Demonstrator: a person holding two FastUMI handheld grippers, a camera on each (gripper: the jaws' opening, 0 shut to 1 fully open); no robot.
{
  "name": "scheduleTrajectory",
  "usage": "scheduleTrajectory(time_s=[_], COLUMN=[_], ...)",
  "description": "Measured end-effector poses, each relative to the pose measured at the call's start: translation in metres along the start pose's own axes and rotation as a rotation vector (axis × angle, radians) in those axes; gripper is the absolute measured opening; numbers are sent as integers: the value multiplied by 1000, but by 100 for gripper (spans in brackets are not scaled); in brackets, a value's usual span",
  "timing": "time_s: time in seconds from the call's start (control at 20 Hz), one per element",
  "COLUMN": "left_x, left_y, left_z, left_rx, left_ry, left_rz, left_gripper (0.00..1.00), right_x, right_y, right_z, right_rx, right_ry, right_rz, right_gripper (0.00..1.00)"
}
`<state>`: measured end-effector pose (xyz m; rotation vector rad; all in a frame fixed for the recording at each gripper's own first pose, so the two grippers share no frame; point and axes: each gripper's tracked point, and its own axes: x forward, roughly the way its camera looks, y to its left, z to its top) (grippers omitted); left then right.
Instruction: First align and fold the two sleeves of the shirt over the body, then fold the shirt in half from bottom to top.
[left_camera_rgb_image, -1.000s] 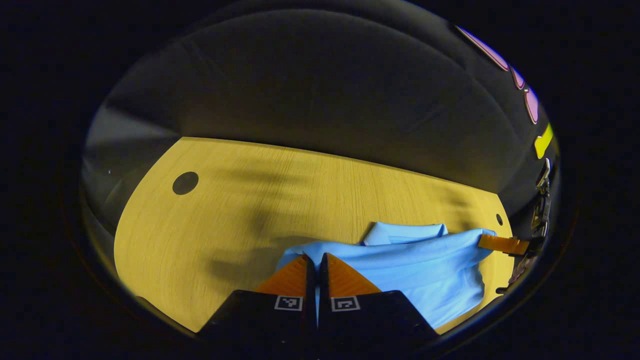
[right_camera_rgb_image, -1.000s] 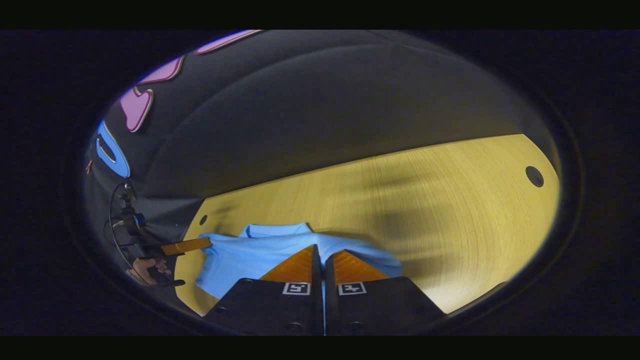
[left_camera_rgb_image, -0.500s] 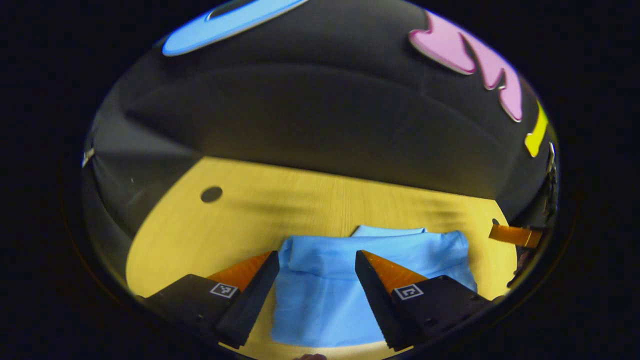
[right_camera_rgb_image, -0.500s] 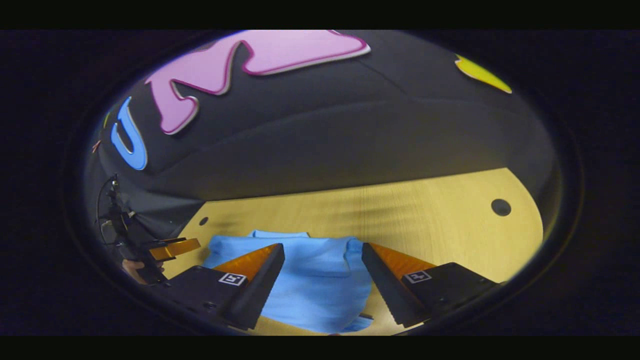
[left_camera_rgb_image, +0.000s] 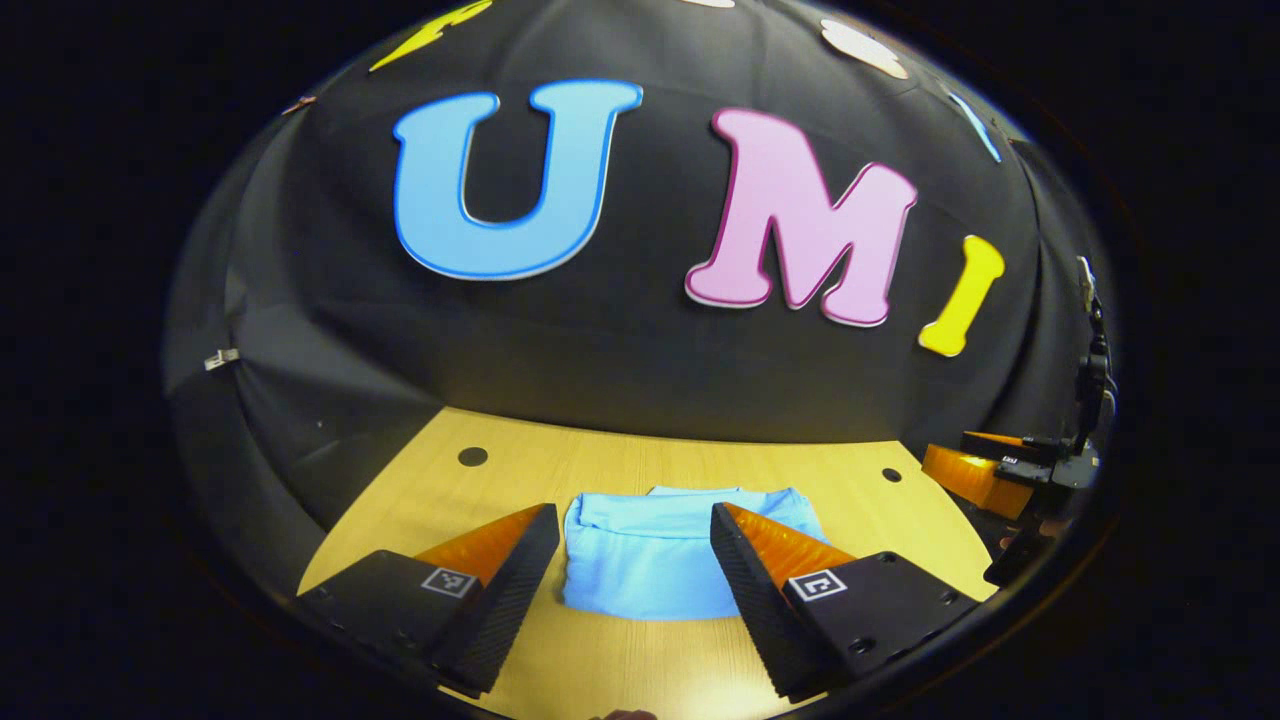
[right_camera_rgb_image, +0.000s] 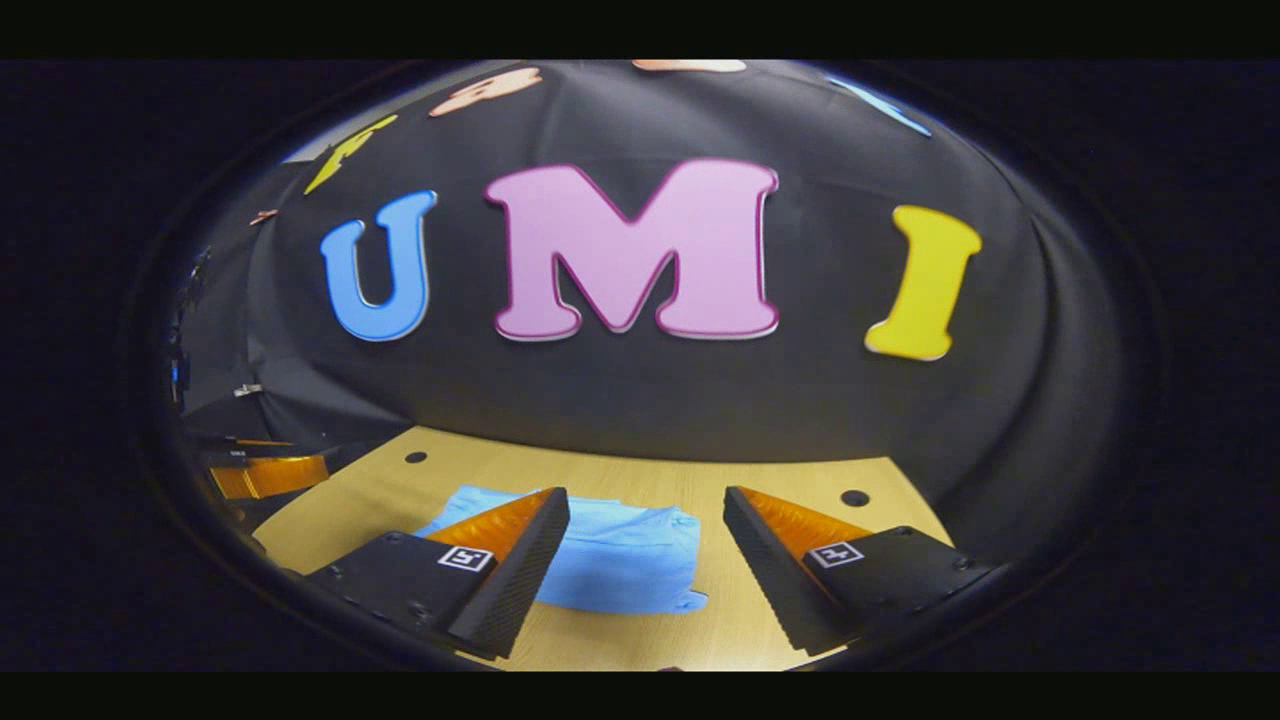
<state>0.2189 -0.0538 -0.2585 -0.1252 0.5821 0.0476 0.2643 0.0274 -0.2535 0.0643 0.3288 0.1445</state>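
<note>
Lying folded: one shirt (left_camera_rgb_image: 645, 555), two spread grippers.

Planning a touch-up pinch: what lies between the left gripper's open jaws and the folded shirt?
Bare wooden table in the left gripper view; the left gripper hangs open short of the folded shirt.

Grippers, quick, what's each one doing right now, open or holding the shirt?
Left gripper: open, holding nothing.
Right gripper: open, holding nothing; folded shirt lies on table.

Folded blue shirt (right_camera_rgb_image: 610, 565) on wooden table (right_camera_rgb_image: 780, 480), right gripper (right_camera_rgb_image: 645, 530) fingers spread above it
</note>
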Motion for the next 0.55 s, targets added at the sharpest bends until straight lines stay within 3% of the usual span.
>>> scheduleTrajectory(time_s=[0.25, 0.55], left_x=[-123, -224], left_y=[-3, -16], left_z=[14, 54], left_rx=[59, 123], left_ry=[-118, -346], left_rz=[-77, -104], left_gripper=[97, 97], right_x=[-125, -216], right_y=[29, 72], right_z=[38, 60], right_rx=[-25, -53], right_ry=[-120, -178], right_rz=[-56, -86], right_gripper=[96, 96])
